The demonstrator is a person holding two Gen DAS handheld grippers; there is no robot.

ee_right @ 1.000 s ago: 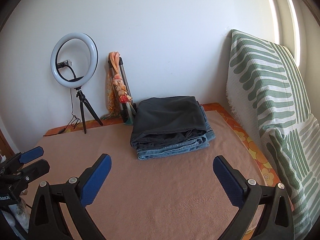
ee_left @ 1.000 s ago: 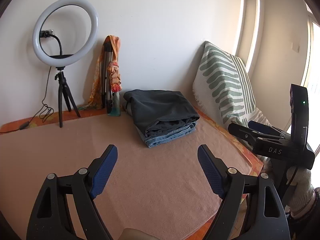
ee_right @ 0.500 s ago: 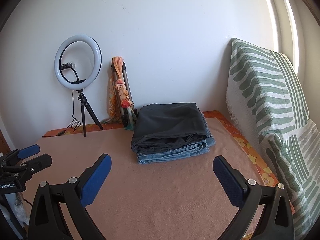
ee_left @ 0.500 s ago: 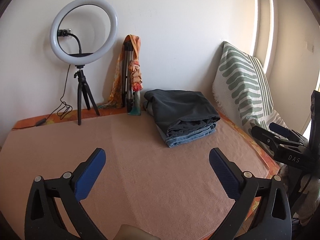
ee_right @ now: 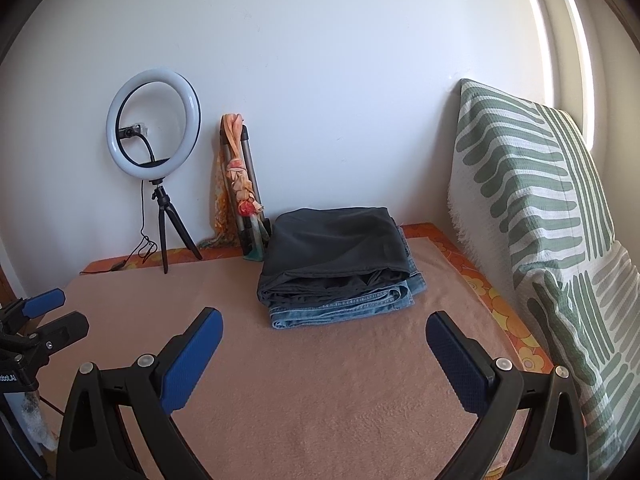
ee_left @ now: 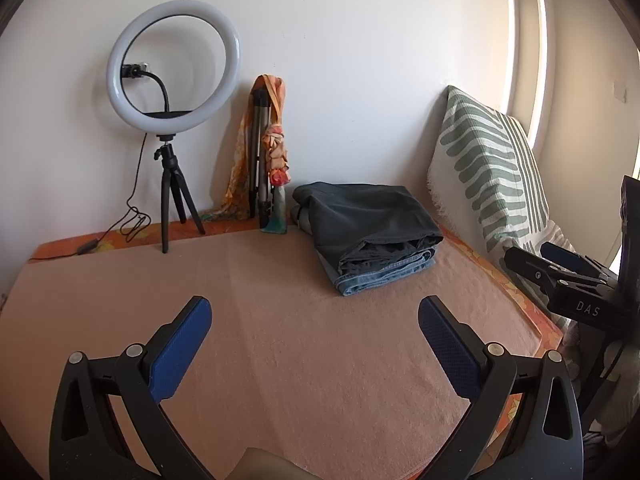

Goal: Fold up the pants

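Observation:
Folded dark grey pants (ee_left: 368, 216) (ee_right: 336, 240) lie on top of folded blue jeans (ee_left: 384, 276) (ee_right: 340, 308), stacked at the back of the pink blanket (ee_left: 280, 340) (ee_right: 320, 380). My left gripper (ee_left: 314, 316) stands open over bare blanket, well in front of the stack and to its left, with nothing between its blue pads. My right gripper (ee_right: 324, 328) is open too, just in front of the stack, holding nothing. The right gripper (ee_left: 560, 272) also shows at the right edge of the left wrist view, and the left gripper (ee_right: 40, 316) at the left edge of the right wrist view.
A ring light on a small tripod (ee_left: 172, 72) (ee_right: 154, 124) stands at the back left, its cable trailing beside it. A folded tripod draped with an orange scarf (ee_left: 268, 152) (ee_right: 240, 184) leans on the wall. A green-striped cushion (ee_left: 488, 168) (ee_right: 540, 220) borders the right side.
The left gripper's jaws have spread wider. Its view has swung to the left, so the stack and cushion sit further right. The right gripper has stayed still.

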